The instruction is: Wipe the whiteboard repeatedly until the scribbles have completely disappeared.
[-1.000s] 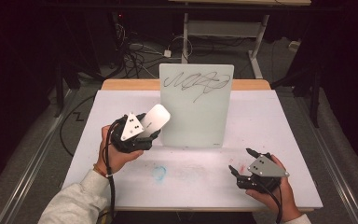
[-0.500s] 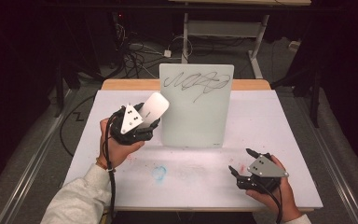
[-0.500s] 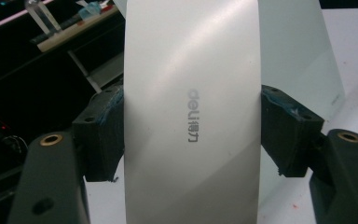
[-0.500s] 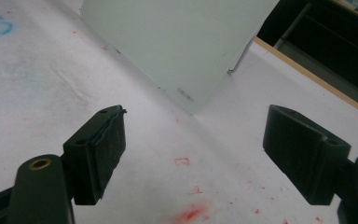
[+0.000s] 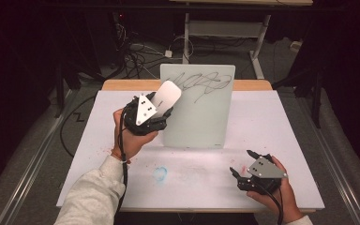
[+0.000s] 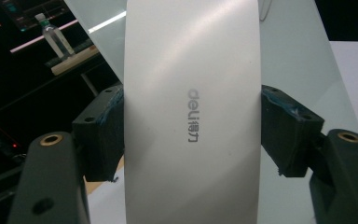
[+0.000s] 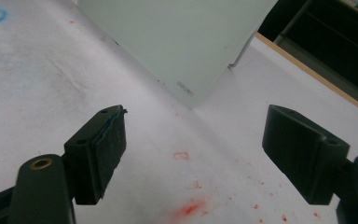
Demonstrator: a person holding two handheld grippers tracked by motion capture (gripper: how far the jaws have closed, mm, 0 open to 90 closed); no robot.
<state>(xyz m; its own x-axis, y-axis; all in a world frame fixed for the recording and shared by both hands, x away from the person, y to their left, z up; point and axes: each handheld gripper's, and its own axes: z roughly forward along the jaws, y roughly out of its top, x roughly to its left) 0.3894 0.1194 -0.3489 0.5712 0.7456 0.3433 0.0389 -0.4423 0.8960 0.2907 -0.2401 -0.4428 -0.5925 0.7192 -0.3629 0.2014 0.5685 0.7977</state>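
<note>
A pale glass board [image 5: 200,108] stands upright at the middle of the table, with dark scribbles [image 5: 201,83] near its top. My left gripper [image 5: 161,110] is shut on a white oblong eraser [image 5: 166,95], raised against the board's upper left corner. In the left gripper view the eraser [image 6: 191,112], marked "deli", sits clamped between both pads, with the board [image 6: 293,51] right behind it. My right gripper [image 5: 243,163] stands open low over the table's front right, nothing between its jaws. In the right gripper view [image 7: 193,154] the board's lower corner [image 7: 177,42] lies ahead.
White paper covers the table [image 5: 281,126], with a blue smudge [image 5: 160,173] near the front middle and red specks [image 7: 189,209] by the right gripper. Cables [image 5: 136,56] and a desk frame [image 5: 225,28] lie on the dark floor behind.
My left gripper has lifted the eraser up and to the right, from the board's left edge to its upper left corner. The right gripper has stayed in place.
</note>
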